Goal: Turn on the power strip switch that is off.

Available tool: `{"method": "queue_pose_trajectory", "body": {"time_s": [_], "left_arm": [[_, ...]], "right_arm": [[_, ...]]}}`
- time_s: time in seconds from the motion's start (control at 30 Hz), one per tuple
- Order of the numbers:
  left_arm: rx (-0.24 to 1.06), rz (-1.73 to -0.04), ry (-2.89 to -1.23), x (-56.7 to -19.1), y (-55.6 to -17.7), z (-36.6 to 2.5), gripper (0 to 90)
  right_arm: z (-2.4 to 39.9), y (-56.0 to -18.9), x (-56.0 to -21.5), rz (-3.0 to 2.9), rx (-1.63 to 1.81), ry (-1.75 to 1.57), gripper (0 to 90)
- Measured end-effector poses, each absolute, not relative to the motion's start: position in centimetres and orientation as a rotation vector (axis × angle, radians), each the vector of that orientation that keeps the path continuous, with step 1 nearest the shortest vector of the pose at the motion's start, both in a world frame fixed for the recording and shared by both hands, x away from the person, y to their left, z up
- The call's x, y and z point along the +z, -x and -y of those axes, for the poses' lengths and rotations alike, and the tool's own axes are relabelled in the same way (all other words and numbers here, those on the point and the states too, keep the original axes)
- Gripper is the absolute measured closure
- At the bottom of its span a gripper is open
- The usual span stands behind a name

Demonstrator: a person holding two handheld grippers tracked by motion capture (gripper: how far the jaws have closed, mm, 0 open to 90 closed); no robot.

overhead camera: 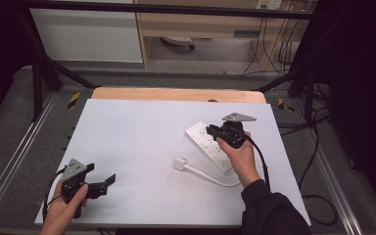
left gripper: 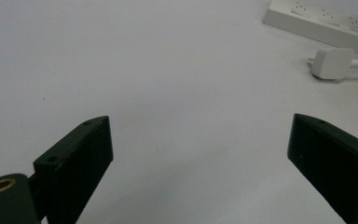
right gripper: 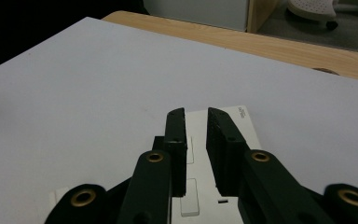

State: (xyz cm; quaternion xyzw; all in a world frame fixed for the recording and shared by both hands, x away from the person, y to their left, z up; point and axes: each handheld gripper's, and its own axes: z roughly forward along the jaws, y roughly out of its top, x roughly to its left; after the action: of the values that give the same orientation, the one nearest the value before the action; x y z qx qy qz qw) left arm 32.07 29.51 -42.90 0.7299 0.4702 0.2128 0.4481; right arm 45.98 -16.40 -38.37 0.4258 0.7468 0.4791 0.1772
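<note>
Your right gripper (right gripper: 196,122) hovers over the power strip (overhead camera: 208,145)

Nearest you, your left gripper (overhead camera: 104,183) rests low on the white table cover (overhead camera: 137,132), jaws spread wide and empty. Farther out on the right, your right gripper's jaws stand nearly together above the strip, nothing clamped; its plug (overhead camera: 179,164) lies just beside it

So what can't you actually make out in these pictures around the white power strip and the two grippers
- High view: the near end of the white plastic power strip is covered by the hand holding the right gripper.
- Right gripper view: the black jaws stand nearly together above the strip; whether they touch it is hidden.
- Left gripper view: the strip is cut off by the right edge; its sockets are too small to read.
- The white plug's pins are blurred.
</note>
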Motion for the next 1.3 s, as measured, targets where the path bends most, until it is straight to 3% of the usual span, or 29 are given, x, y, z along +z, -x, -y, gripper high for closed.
{"method": "queue_pose_trajectory", "body": {"time_s": [0.4, 1.3], "left_arm": [[0.526, -1.166, -1.805, -42.9, -32.1, -29.5, 6.7], [0.529, -1.167, -1.803, -42.9, -32.1, -29.6, 6.7]], "right_arm": [[16.2, -45.7, -39.4, -2.122, 1.360, -1.198, 89.9], [15.6, -45.7, -41.6, -2.210, 1.249, -1.186, 90.0]]}}
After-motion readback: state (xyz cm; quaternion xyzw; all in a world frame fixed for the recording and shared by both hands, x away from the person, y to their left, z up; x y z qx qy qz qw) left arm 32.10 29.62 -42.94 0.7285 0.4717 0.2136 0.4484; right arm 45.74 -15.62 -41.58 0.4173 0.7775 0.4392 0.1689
